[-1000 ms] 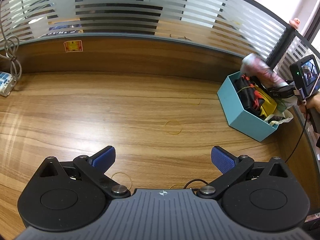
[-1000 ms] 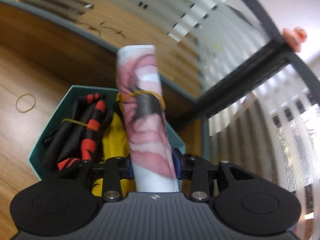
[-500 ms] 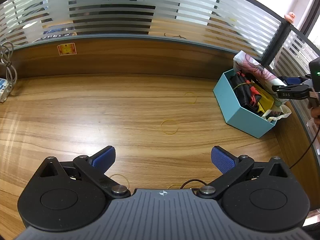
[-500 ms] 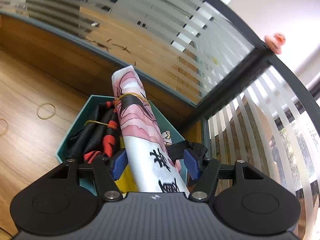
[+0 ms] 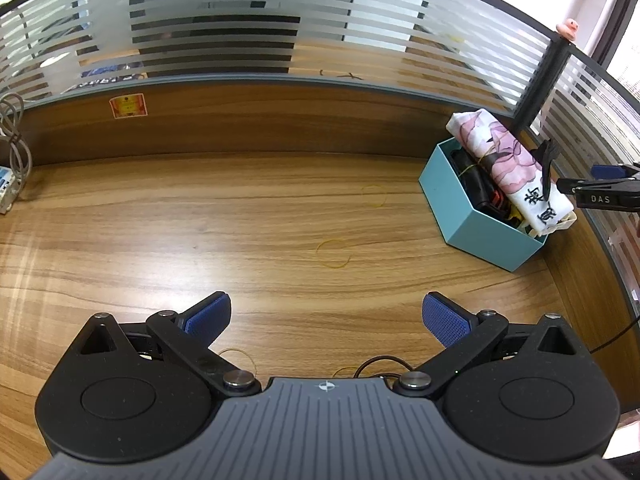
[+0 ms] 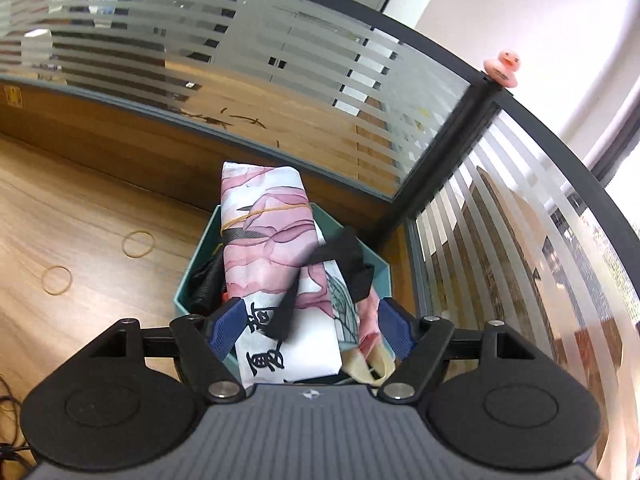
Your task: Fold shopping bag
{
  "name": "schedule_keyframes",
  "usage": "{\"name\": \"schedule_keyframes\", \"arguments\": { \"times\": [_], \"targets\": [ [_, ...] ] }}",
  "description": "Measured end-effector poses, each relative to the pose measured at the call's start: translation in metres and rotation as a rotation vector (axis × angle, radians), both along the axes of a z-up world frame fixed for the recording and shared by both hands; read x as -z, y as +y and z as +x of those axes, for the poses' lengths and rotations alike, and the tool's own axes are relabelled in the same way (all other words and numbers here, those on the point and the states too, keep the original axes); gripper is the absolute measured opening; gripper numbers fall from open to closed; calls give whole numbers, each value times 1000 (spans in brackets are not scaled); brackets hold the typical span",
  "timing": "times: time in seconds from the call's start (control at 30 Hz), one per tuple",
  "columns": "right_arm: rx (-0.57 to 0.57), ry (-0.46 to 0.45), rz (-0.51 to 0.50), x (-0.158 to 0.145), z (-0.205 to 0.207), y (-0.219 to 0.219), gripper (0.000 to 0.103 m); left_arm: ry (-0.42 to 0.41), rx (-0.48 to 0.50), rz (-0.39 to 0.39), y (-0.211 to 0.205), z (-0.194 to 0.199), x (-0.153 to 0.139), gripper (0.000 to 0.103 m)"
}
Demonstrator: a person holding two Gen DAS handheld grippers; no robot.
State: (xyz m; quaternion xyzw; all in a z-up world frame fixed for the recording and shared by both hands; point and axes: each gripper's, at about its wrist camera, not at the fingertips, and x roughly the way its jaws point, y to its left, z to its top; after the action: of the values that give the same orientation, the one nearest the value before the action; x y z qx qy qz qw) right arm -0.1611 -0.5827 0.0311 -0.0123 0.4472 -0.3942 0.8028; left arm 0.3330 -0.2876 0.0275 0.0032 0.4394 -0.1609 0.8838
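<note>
The folded shopping bag, a pink and white roll with black lettering and a yellow rubber band round it, lies on top of other rolled bags in the teal box. It also shows in the left wrist view, in the box at the far right. My right gripper is open, its blue pads either side of the roll's near end, apart from it. My left gripper is open and empty over the wooden desk.
Loose rubber bands lie on the desk. A striped glass partition runs along the back and right edges. Cables hang at the far left. A pink duck sits on the partition post.
My right gripper has opened and let go of the rolled bag, which now rests in the teal box, and has drawn back a little. My left gripper stayed open.
</note>
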Motion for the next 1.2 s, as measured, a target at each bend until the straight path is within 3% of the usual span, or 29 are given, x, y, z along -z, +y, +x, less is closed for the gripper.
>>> {"name": "schedule_keyframes", "arguments": {
  "times": [0.37,0.87,1.1,1.2],
  "targets": [
    [80,-154,142,-12,-24,17,90,-63,33,31,-9,-10,-5,103],
    [114,-199,226,-4,-31,65,94,-23,71,31,-10,-13,-3,103],
    [96,-233,242,-8,-31,81,100,-90,70,97,-13,-22,-4,103],
    [92,-248,246,-10,-31,90,101,-105,81,85,-13,-24,-7,103]
  ]
}}
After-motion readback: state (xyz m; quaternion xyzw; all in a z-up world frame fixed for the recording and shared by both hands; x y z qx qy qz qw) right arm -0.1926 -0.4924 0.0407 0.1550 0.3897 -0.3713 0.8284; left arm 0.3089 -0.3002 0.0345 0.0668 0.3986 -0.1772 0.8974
